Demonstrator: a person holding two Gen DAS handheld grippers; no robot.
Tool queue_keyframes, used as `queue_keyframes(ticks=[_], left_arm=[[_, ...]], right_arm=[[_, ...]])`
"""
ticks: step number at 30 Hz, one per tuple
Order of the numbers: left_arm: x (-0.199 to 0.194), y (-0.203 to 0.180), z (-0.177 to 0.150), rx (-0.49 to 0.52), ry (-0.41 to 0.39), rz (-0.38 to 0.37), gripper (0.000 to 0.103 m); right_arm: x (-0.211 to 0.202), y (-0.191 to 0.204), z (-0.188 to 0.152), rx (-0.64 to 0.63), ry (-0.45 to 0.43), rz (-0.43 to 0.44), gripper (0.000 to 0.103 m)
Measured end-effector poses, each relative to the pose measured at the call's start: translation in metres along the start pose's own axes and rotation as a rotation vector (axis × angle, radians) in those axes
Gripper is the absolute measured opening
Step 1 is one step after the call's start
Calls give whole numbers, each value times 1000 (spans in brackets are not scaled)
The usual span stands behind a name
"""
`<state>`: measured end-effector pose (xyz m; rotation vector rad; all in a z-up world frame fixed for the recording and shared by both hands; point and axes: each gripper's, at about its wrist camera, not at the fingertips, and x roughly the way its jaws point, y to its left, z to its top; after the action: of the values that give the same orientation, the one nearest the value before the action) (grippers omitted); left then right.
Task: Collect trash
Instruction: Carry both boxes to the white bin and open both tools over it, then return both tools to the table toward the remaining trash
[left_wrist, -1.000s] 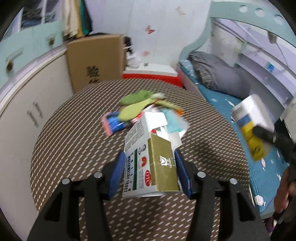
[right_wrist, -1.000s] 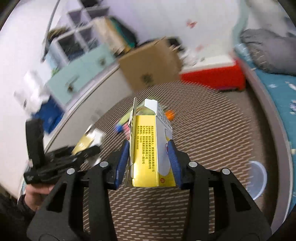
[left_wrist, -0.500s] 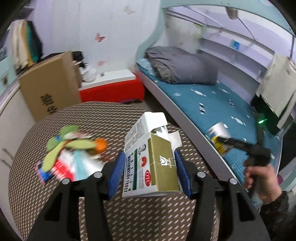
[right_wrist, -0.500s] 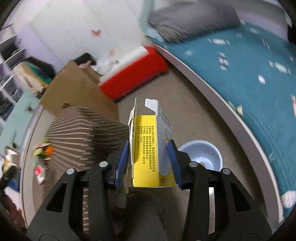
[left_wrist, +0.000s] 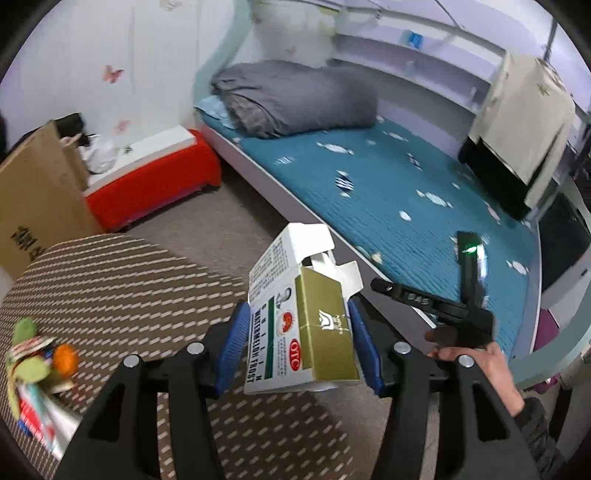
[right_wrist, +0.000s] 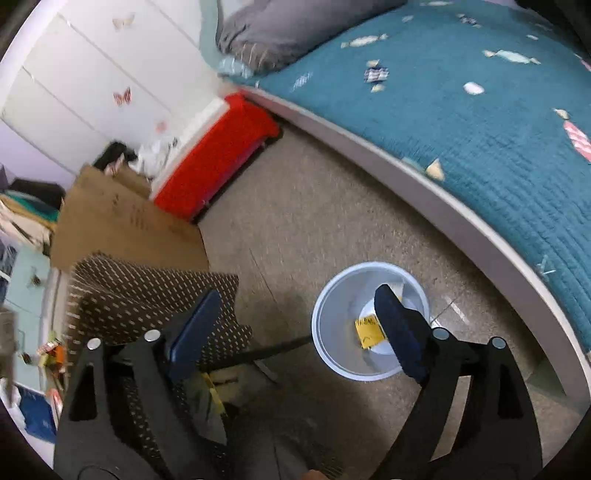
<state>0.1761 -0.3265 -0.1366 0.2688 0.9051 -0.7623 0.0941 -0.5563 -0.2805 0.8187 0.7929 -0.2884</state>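
1. Left gripper (left_wrist: 299, 343) clamps a green-and-white carton (left_wrist: 301, 325) at centre frame of the left wrist view. The blue pads press on its two side walls, low on the body. Top flaps hang open.
2. Carton looks like thin printed card, probably empty and so very light. The walls would buckle under a hard squeeze; the glossy faces may slide on the pads. Best hold, by my judgement, is low and across the narrow sides near the closed end, where the folded base stiffens it. The open flap end gives no support.
3. Right gripper (right_wrist: 295, 328) stands wide apart with nothing between the fingers, above the floor.
4. Pale blue bin (right_wrist: 369, 321) sits on the floor at lower centre-right of the right wrist view, beside the bed (right_wrist: 461, 110). A yellow box (right_wrist: 367, 332) lies inside it.
5. More litter (left_wrist: 33, 365) lies on the tabletop (left_wrist: 122, 295) at lower left of the left wrist view; blurred, mixed wrappers and something orange.
6. Carton hangs over the tabletop edge and is not yet above the bin.
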Motion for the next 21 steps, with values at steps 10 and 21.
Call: queue_keyframes(ticks=[10, 21], left_arm=[[85, -43, 17, 38, 153, -127, 54], [122, -44, 26, 67, 219, -93, 92]], right_arm=[[-80, -10, 6, 19, -140, -13, 91], [-97, -7, 0, 39, -171, -14, 96]])
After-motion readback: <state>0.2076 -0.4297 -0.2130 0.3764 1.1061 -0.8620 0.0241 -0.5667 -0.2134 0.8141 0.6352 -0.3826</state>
